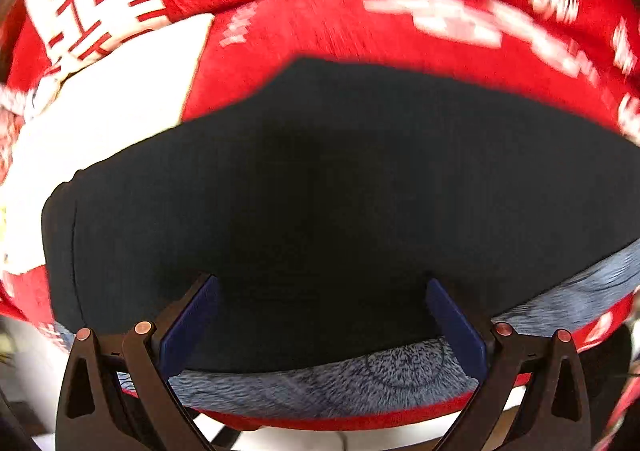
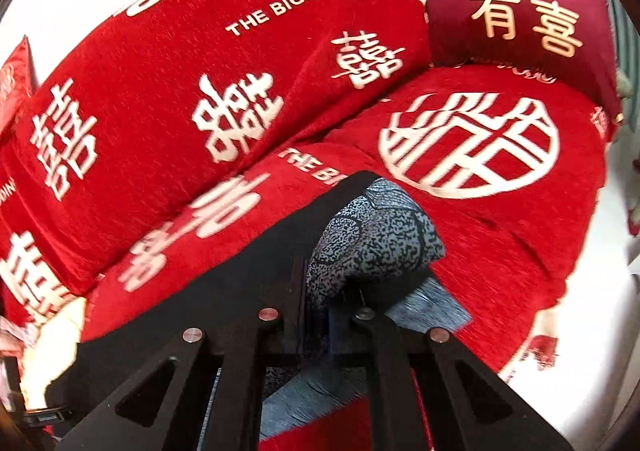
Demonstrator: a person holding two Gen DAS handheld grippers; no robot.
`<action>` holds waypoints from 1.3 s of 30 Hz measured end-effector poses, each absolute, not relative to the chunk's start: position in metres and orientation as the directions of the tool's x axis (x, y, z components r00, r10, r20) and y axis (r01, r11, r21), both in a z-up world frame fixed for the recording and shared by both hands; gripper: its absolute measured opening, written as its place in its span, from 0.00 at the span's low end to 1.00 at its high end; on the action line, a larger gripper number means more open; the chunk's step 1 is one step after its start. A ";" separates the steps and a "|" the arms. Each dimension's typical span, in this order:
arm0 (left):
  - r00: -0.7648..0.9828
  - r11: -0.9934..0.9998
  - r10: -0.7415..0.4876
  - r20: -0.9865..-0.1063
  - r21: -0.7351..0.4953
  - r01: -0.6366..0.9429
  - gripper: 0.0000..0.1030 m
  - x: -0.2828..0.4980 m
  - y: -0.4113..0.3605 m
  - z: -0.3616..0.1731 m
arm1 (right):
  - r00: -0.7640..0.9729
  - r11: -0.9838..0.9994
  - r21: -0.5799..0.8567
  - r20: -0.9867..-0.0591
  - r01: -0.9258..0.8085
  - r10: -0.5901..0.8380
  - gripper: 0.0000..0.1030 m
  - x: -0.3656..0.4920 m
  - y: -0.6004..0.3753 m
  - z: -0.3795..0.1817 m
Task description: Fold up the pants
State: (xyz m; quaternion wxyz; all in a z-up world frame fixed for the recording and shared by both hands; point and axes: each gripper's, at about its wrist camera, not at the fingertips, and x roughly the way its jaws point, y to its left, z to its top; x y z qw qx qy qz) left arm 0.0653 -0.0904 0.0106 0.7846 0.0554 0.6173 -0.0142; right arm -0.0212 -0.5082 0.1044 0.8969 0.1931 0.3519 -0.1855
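Dark navy pants [image 1: 320, 187] with a grey fleecy lining [image 1: 360, 375] lie spread on a red sofa cover. My left gripper [image 1: 322, 311] is open, its blue pads wide apart just above the near edge of the pants, holding nothing. In the right wrist view my right gripper [image 2: 318, 311] is shut on a bunch of the pants, with the speckled grey lining [image 2: 372, 243] turned out and lifted above the seat. The dark outer fabric [image 2: 224, 291] trails away to the left.
The red sofa cover [image 2: 500, 235] with white characters drapes the seat and backrest [image 2: 160, 91]. A dark red cushion [image 2: 520, 11] stands at the far right end. A white patch of the sofa [image 1: 112, 115] shows at left in the left wrist view.
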 end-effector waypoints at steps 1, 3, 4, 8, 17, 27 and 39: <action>0.252 0.994 0.041 -0.967 0.064 0.085 1.00 0.065 -0.090 0.010 | 0.659 0.852 0.202 -0.724 0.483 -0.202 0.08 -0.019 -0.512 0.095; 0.242 0.996 0.025 -0.970 0.044 0.074 1.00 0.066 -0.081 0.011 | 0.588 0.840 0.172 -0.783 0.515 -0.200 0.08 -0.012 -0.520 0.067; 0.240 0.997 0.032 -0.970 0.047 0.059 1.00 0.066 -0.074 0.012 | 0.572 0.838 0.165 -0.796 0.520 -0.198 0.08 -0.013 -0.523 0.059; 0.220 1.000 0.030 -0.975 0.030 -0.002 1.00 0.062 -0.038 0.011 | 0.571 0.831 0.177 -0.798 0.527 -0.192 0.12 -0.020 -0.529 0.050; 0.259 0.985 0.102 -0.960 0.062 -0.158 1.00 0.043 0.027 0.031 | 0.504 0.795 -0.019 -0.764 0.607 -0.403 0.64 -0.043 -0.524 0.090; 0.271 0.991 0.134 -0.953 0.121 -0.062 1.00 0.077 -0.035 0.015 | 0.541 0.985 -0.096 -0.841 -0.142 -0.004 0.77 0.065 -0.268 0.062; 0.268 0.978 0.139 -0.953 0.091 -0.187 1.00 0.063 0.030 0.005 | 0.444 0.989 -0.044 -0.890 0.143 -0.104 0.87 0.098 -0.356 0.031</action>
